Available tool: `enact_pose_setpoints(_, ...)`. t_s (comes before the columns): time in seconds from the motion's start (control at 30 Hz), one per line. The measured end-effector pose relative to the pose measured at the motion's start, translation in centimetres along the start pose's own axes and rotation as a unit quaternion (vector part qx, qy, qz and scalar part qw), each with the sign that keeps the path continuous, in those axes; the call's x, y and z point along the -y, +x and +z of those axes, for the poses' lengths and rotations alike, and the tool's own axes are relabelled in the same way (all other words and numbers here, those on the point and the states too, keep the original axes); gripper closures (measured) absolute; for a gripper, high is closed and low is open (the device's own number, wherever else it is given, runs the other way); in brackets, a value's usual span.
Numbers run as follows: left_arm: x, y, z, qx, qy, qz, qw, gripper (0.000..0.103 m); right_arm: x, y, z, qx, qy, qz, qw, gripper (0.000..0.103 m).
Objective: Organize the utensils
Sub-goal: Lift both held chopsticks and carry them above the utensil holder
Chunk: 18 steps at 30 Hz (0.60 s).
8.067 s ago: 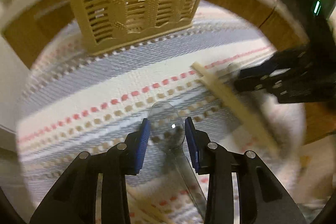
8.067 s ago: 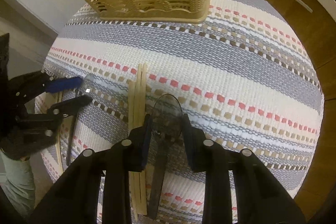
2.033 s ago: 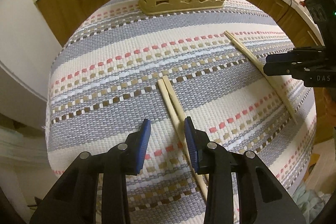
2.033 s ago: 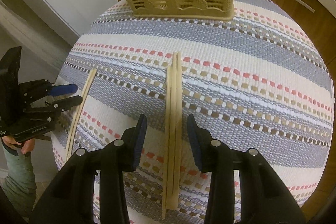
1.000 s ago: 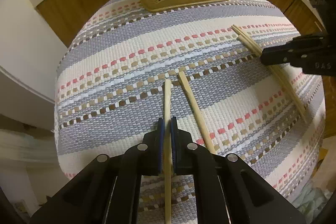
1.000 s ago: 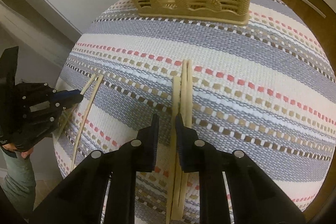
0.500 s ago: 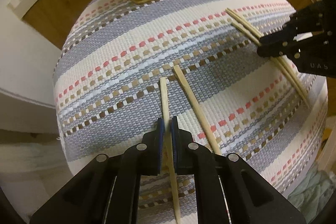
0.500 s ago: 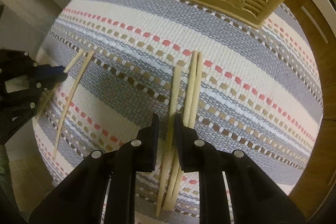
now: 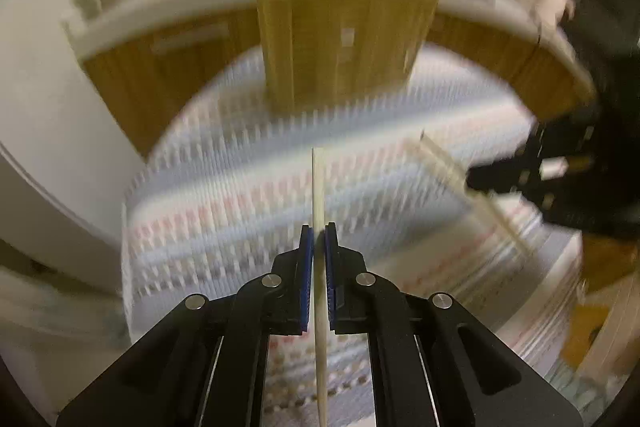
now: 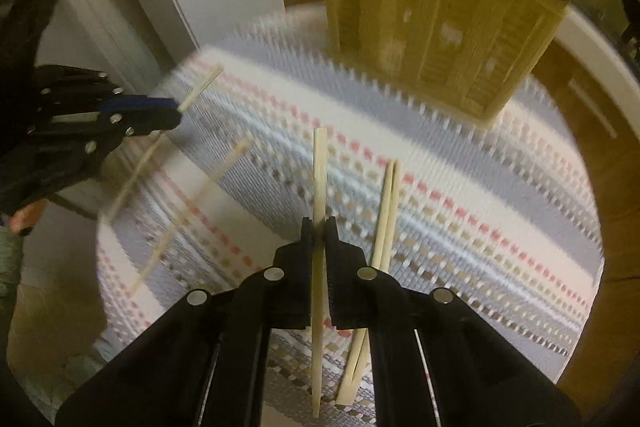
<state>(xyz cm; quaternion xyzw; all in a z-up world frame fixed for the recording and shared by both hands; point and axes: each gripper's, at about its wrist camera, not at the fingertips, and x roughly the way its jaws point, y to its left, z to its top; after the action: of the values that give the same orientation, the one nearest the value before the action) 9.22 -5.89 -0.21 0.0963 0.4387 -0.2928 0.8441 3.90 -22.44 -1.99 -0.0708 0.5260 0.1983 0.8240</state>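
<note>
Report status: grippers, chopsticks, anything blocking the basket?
Left gripper shut on one chopstick. Right gripper shut on another chopstick. Three chopsticks on mat. Basket unobstructed.

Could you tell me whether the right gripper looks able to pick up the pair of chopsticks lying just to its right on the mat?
Probably not yet: the right gripper is shut on one chopstick. The pair of chopsticks lies uncovered on the mat, so only its full jaws stand in the way.

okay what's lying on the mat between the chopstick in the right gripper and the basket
In the right wrist view, only bare striped mat lies between the held chopstick and the basket. A loose pair of chopsticks lies off to the side, not between them.
</note>
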Motion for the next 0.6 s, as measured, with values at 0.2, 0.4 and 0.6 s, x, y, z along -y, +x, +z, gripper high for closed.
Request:
enact_pose_setpoints(0.2, 0.5, -5.9, 3.7, 0.137, -0.021, -0.02, 0.9901, 0.099, 1.2, -6.5, 2.1, 0.108, 0.007, 0.011, 0.994, 0.099)
enact_pose_setpoints(0.4, 2.2, -9.5, 8.4, 0.241, -0.026, -0.026, 0.9698, 0.099, 3.5, -13.2, 5.2, 0.232, 0.031, -0.008, 0.972, 0.099)
enact_pose_setpoints(0.6, 2.6, -10.0, 12.8, 0.304, -0.021, -0.01, 0.9525, 0.099, 7.0, -16.8, 8.7, 0.322, 0.07, -0.011, 0.944, 0.099)
